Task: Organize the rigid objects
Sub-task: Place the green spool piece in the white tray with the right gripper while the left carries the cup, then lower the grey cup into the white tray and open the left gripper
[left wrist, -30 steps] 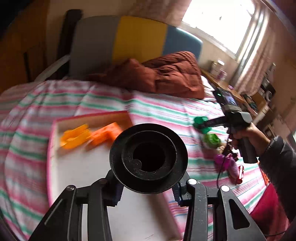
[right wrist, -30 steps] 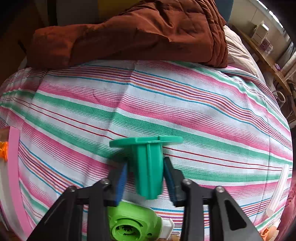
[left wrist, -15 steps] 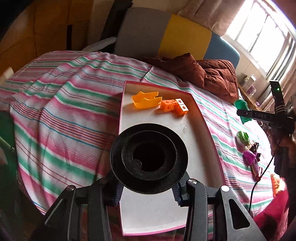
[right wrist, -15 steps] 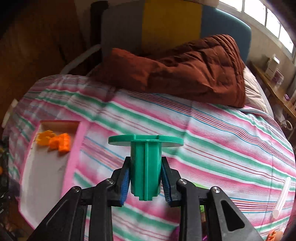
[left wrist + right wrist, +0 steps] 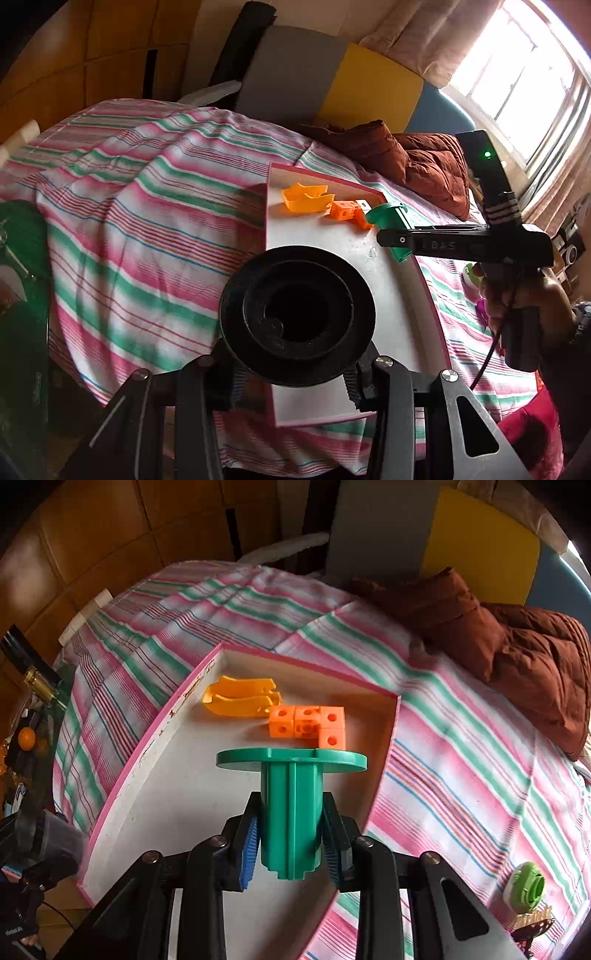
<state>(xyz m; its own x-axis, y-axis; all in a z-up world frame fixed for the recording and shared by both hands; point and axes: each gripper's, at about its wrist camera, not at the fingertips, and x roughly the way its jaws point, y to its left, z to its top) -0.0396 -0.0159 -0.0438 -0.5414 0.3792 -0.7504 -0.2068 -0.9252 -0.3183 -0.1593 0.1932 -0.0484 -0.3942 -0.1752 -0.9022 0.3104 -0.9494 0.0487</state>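
The green flanged peg (image 5: 291, 812) is pinched at its barrel between the blue pads of the right tongs (image 5: 291, 843), flange away from the camera, held above the near half of the pink-rimmed tray (image 5: 155, 734). In the left wrist view the same peg (image 5: 388, 221) hangs over the tray's edge at 3 o'clock. The black spool (image 5: 297, 319) is pinched by its hub in the left tongs (image 5: 291, 384), partway spread to fit it, and sits over the tray's 9 o'clock rim (image 5: 266, 206); whether it touches the tray cannot be told.

Progress, as judged: two items already lie in the tray at its 12 o'clock end, an orange curved clip (image 5: 240, 698) and, just beside it at 3 o'clock, an orange cube block (image 5: 310, 725). The peg and spool are in hand and not yet set down. Outstanding on the bed: a light green round part (image 5: 524, 886) at 4 o'clock of the tray, well apart from it, with a small dark item near it that is too small to identify. The task appears roughly midway.

Surface: the tray rests on a bed under a pink, green and white striped sheet (image 5: 461, 738), soft and creased, so the tray may not sit level. A brown quilt (image 5: 517, 657) is bunched at 2 o'clock. Beyond are a grey, yellow and blue headboard (image 5: 332, 81), wood panelling and a bright curtained window (image 5: 517, 74).
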